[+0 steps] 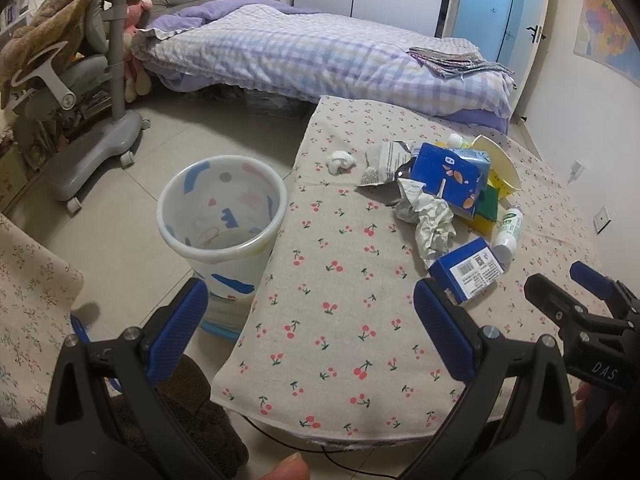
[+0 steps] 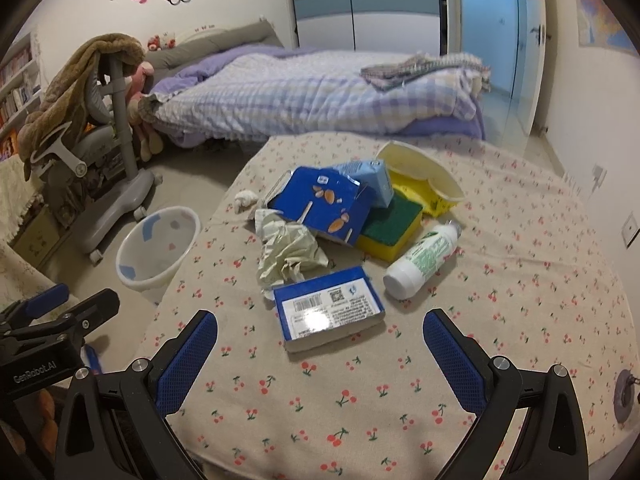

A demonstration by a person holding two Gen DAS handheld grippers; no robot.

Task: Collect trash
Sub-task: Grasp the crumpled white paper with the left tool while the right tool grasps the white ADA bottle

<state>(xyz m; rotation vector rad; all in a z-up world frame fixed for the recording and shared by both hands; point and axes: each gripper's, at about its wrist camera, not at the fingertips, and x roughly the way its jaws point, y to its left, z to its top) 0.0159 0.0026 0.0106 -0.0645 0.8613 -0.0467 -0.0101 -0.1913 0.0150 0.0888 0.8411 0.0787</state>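
Note:
A heap of trash lies on the cherry-print table (image 2: 400, 400): a flat blue box with a barcode label (image 2: 330, 314), crumpled paper (image 2: 290, 254), a torn blue carton (image 2: 324, 206), a white bottle (image 2: 424, 258), a sponge (image 2: 390, 228), a yellow bowl (image 2: 424, 178) and a small white wad (image 1: 340, 161). A white patterned bin (image 1: 222, 220) stands on the floor left of the table. My left gripper (image 1: 310, 316) is open and empty over the table's near left edge. My right gripper (image 2: 320, 342) is open and empty, just short of the barcode box.
A bed with a checked quilt (image 1: 320, 56) stands behind the table. A grey wheeled chair (image 1: 96, 120) draped with a brown blanket stands at the left. Another clothed surface (image 1: 32, 308) is at the near left. A cable hangs below the table's near edge.

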